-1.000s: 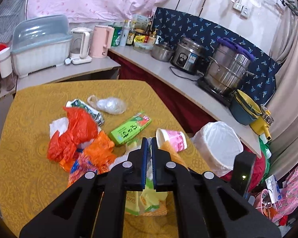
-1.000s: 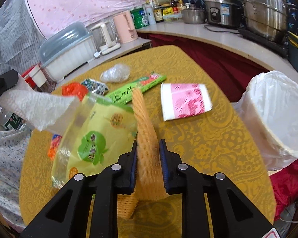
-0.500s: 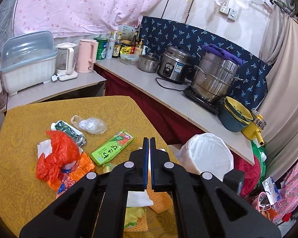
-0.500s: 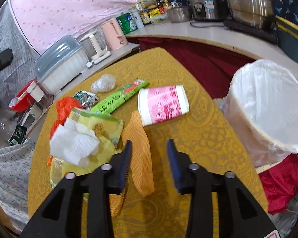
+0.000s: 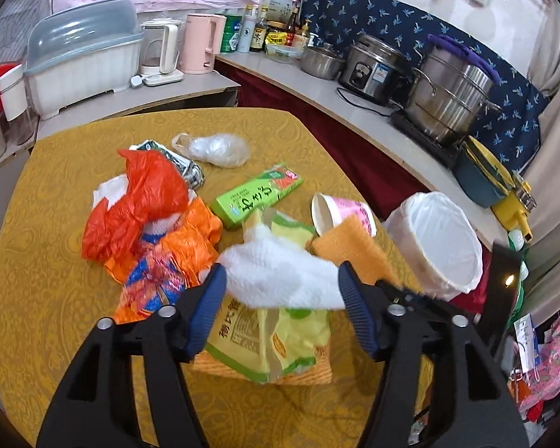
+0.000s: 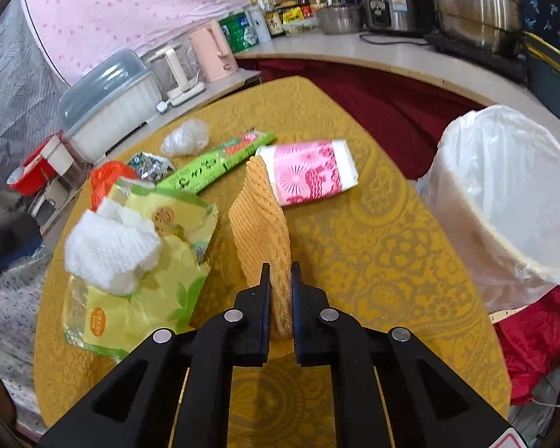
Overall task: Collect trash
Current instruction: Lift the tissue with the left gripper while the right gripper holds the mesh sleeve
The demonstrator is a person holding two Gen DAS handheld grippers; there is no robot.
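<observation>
Trash lies on the yellow table (image 5: 56, 336). My left gripper (image 5: 282, 291) is open, its jaws wide on either side of a crumpled white tissue (image 5: 280, 276) lying on a yellow-green snack bag (image 5: 280, 339). My right gripper (image 6: 280, 283) is shut on an orange ribbed foam sheet (image 6: 259, 209), held on edge above the table; it also shows in the left wrist view (image 5: 354, 250). The tissue (image 6: 112, 250) and bag (image 6: 160, 283) lie left of it. A white-lined trash bin (image 6: 511, 201) stands off the table's right edge.
A pink paper cup (image 6: 310, 173), green box (image 6: 216, 162), clear plastic bag (image 5: 220, 149), red plastic bag (image 5: 138, 205), orange wrapper (image 5: 168, 257) and foil packet (image 5: 183, 168) lie on the table. Counters with pots (image 5: 451, 100) and kettles (image 5: 199, 43) stand behind.
My left gripper opened wide and let go of the tissue, which now lies on the snack bag. My right gripper opened briefly, then shut again on the orange foam sheet.
</observation>
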